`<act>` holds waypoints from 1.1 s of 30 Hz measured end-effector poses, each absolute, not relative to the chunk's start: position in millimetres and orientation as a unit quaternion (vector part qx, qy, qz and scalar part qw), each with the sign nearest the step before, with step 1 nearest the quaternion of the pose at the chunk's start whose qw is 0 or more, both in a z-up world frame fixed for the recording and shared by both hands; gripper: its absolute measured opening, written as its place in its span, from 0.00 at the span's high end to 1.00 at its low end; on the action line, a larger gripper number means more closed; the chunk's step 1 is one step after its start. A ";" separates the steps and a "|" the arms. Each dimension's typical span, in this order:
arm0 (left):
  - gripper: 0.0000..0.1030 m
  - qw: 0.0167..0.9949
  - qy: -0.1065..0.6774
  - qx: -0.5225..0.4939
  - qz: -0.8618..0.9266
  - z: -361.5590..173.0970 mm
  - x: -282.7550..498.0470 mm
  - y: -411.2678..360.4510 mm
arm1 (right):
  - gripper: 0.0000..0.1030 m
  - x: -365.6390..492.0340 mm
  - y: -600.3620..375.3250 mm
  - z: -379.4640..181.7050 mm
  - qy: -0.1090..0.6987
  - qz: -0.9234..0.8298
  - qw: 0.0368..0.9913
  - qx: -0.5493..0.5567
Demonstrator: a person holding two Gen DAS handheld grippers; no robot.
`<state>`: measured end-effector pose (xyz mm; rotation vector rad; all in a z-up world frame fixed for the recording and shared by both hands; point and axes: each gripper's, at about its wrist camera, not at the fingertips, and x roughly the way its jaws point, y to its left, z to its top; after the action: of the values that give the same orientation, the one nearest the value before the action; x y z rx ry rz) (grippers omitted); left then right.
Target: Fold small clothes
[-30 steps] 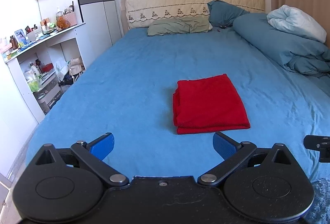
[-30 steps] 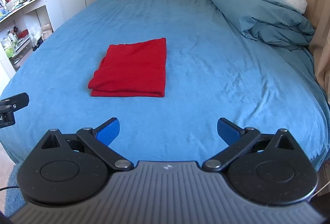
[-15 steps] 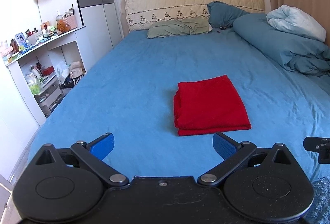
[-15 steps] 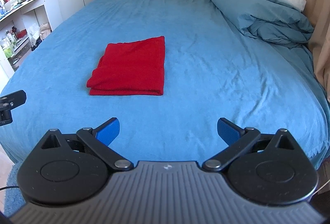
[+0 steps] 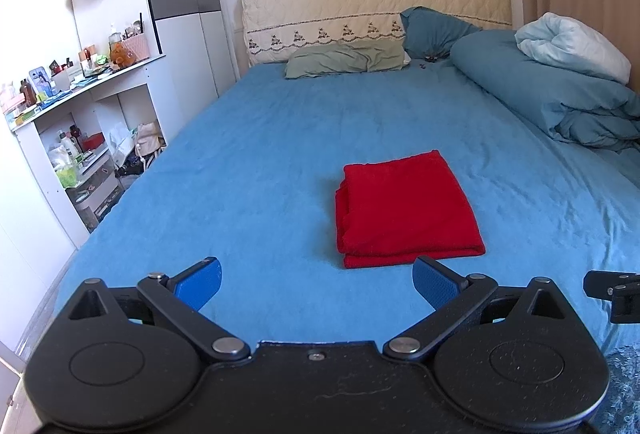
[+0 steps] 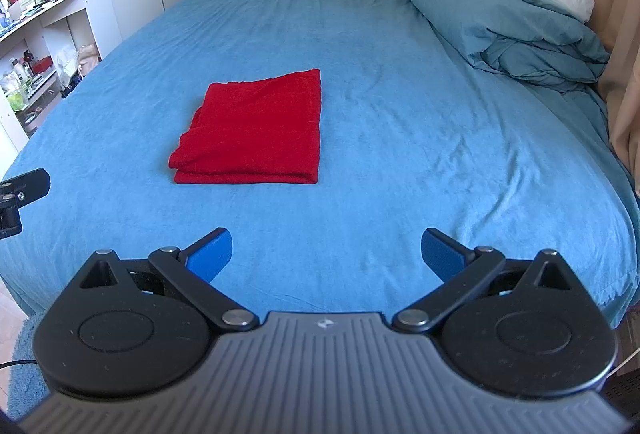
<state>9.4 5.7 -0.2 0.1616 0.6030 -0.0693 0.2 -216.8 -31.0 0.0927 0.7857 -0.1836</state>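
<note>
A red cloth (image 5: pixel 404 208) lies folded in a neat rectangle on the blue bed sheet (image 5: pixel 260 170); it also shows in the right wrist view (image 6: pixel 256 132). My left gripper (image 5: pixel 317 284) is open and empty, held back near the foot of the bed, just short of the cloth's near edge. My right gripper (image 6: pixel 326 248) is open and empty, near the foot of the bed, to the right of the cloth and well apart from it.
A bunched blue duvet (image 5: pixel 560 102) with a pale pillow lies along the bed's right side. Pillows (image 5: pixel 344 60) lie at the headboard. White shelves (image 5: pixel 60 138) full of small items stand left of the bed. A curtain (image 6: pixel 624 34) hangs on the right.
Both grippers have drawn back slightly from the cloth and lifted a little. The cloth has not moved. Both stay open.
</note>
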 end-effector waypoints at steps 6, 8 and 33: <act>0.00 0.951 0.296 0.082 -0.034 0.5 9.2 6.3 | 0.00 1.0 -218.4 -31.4 0.382 -0.088 0.919 0.045; 0.00 0.951 0.296 0.082 -0.034 1.1 9.6 7.2 | 0.00 1.0 -218.3 -31.4 0.382 -0.089 0.919 0.046; 0.00 0.951 0.295 0.085 -0.035 -1.2 10.1 4.9 | 0.00 1.0 -220.9 -32.2 0.382 -0.087 0.919 0.045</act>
<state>10.1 4.9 -1.2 0.1736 0.6003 -0.0709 1.0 -220.9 -32.2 0.0924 0.7847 -0.1792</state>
